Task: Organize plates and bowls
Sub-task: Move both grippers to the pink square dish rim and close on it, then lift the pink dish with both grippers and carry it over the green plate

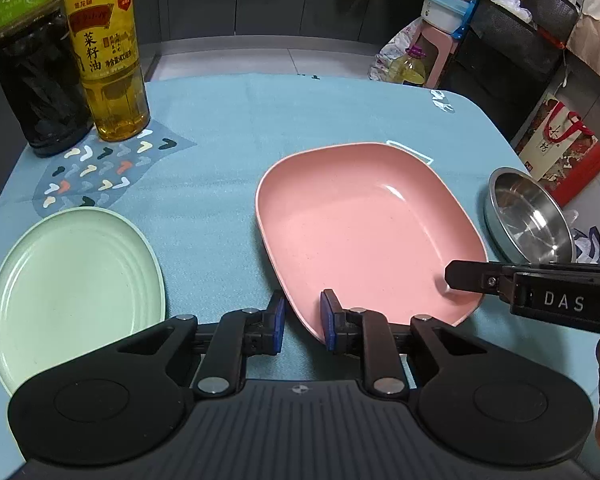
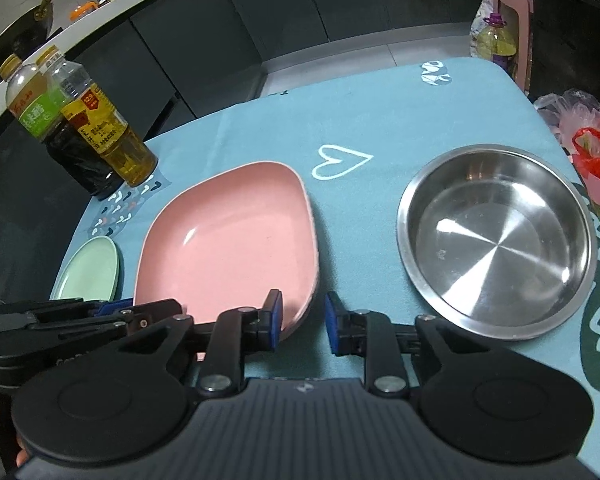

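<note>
Left claw (image 1: pixel 303 316) and right claw (image 2: pixel 303 316) pinch one pink plate (image 1: pixel 364 232); one green plate (image 1: pixel 76 284), one steel bowl (image 2: pixel 496 240).

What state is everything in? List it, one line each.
pink plate: empty, on the cloth, gripped at two near corners
green plate: empty, flat, untouched
steel bowl: empty, upright, untouched
oil bottle: upright, partly full
vinegar bottle: upright
left claw: shut on pink plate's rim
right claw: shut on pink plate's rim

Dark grey cabinet fronts (image 2: pixel 204 36) line the far wall under a white countertop (image 2: pixel 112 4). Floor: pale grey tiles (image 1: pixel 236 60). A pink plastic stool (image 1: pixel 440 56) stands beside a black mesh chair (image 1: pixel 520 28).
</note>
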Motion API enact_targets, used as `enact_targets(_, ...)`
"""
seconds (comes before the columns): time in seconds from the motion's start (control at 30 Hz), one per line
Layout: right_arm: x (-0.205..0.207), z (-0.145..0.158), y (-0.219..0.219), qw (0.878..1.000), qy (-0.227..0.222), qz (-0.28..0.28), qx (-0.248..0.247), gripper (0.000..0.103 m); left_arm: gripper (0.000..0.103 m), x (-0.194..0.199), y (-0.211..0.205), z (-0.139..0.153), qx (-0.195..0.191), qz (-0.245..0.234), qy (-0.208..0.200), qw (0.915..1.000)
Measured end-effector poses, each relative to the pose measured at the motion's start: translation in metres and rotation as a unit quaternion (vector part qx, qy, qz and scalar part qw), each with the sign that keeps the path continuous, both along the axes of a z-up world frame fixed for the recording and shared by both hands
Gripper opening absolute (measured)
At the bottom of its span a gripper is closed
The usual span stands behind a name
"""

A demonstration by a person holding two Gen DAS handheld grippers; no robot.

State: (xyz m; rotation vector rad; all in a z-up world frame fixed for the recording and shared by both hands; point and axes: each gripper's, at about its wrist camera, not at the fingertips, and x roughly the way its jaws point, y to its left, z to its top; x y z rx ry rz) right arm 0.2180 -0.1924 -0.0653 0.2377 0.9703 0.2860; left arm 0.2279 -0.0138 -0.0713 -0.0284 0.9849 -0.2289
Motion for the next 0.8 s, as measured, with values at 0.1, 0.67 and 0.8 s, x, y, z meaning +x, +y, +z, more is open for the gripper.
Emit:
enact_targets(0.1,-0.003,0.002,0.005,1.0,-0.008,0.001,-0.014,0.015,0.017,-0.004,-0.001,0.003,0.004,0.002,-0.009,0.9999)
enact_targets(0.67,-0.023,0.043,0.047,0.997,-0.06,0.041,-0.016,0.015,0.017,-0.045,0.052,0.047,-0.013,0.04,-0.092,0.9949)
enact_targets(0.8,-0.025,0.048,0.068,0.996,-0.062,0.063,-0.021,0.015,0.017,-0.056,0.073,0.052,-0.017,0.058,-0.1,0.9931)
